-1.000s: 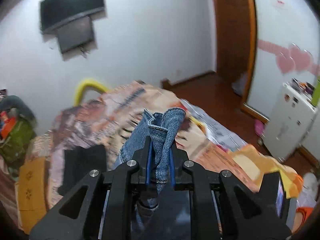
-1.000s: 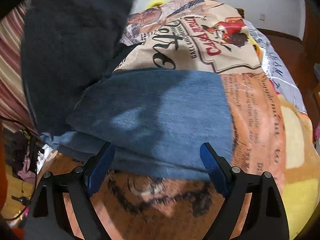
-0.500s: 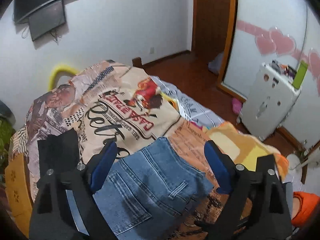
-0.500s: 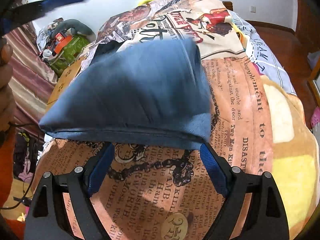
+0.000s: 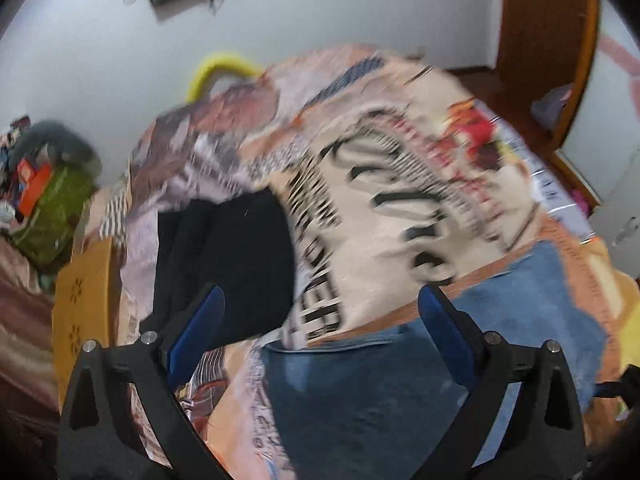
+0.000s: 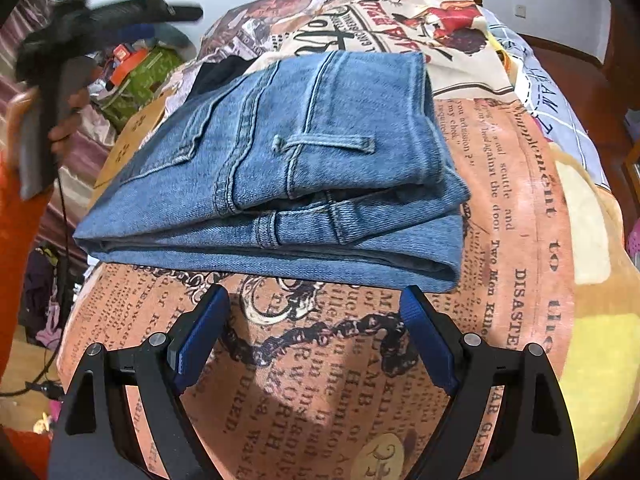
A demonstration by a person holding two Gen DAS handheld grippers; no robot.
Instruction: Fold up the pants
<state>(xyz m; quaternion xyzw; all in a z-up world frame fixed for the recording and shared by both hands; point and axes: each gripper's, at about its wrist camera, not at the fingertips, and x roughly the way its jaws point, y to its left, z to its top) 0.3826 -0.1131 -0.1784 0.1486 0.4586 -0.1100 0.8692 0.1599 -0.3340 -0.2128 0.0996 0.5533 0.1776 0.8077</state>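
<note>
A bed covered by a newspaper-print blanket (image 6: pixel 516 216) fills both views; its far end meets a white wall (image 5: pixel 320 20), and bare wooden floor (image 6: pixel 568 64) runs along its right side toward a wooden door (image 5: pixel 544 16). Open blanket lies in front of, behind and to the right of the pants, while the left edge is crowded by a green bag (image 5: pixel 60 208) and piled clutter.

The folded jeans (image 6: pixel 288 168) lie flat on the blanket's orange panel, a stack of several denim layers with the long axis running left to right across the right wrist view. Thick folded edges face the camera, and a belt loop shows on the top layer. In the blurred left wrist view the jeans (image 5: pixel 420 380) sit low and to the right. A folded black garment (image 5: pixel 224 264) rests on the blanket beyond them, toward the left edge.

The right gripper (image 6: pixel 314 336) hovers low over the blanket just short of the jeans' near edge, jaws spread wide and holding nothing. The left gripper (image 5: pixel 320 332) is likewise wide apart and empty, angled down over the bed with the black garment behind its left finger. In the right wrist view the left gripper (image 6: pixel 120 12) is raised at upper left, gripped by the left hand (image 6: pixel 60 120), an orange sleeve below it.
</note>
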